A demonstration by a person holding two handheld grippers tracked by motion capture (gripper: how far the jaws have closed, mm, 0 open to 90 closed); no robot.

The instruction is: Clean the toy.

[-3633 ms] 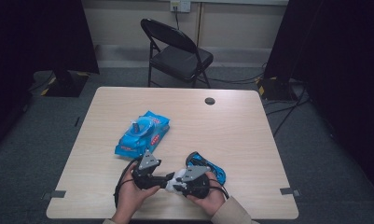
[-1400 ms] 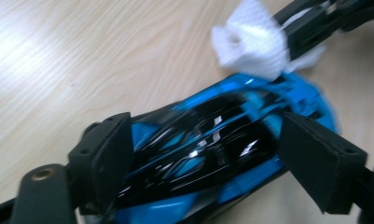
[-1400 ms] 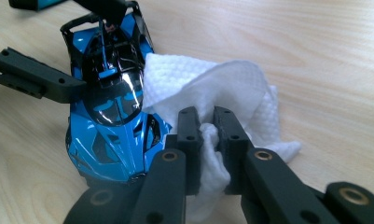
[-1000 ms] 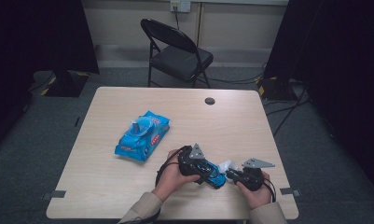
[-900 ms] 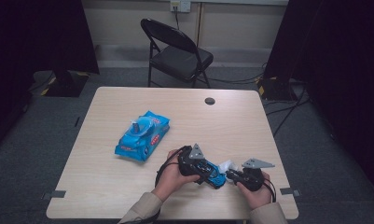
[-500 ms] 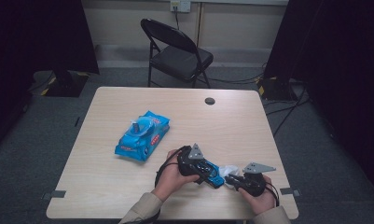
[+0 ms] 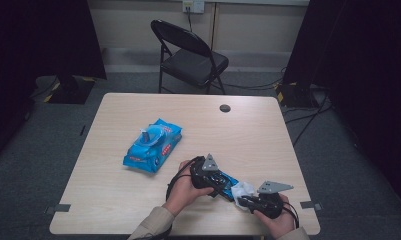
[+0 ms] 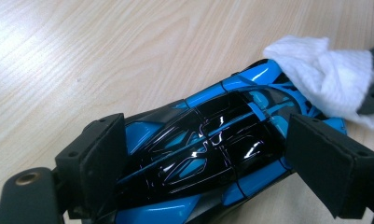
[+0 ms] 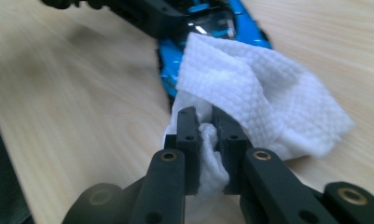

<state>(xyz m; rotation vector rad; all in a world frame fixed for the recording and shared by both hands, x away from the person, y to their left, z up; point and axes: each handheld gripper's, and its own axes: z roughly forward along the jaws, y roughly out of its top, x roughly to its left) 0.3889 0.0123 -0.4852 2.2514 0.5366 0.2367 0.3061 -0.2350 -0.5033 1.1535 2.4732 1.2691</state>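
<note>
Right gripper (image 7: 244, 200) shifted lower; wipe (image 9: 250, 88) pinched between jaws, touching car (image 8: 203, 149)

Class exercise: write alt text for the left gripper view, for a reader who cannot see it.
A glossy blue and black toy car lies on a pale wooden table, clamped across its body by the left gripper. A crumpled white wipe rests against the car's far end.
</note>
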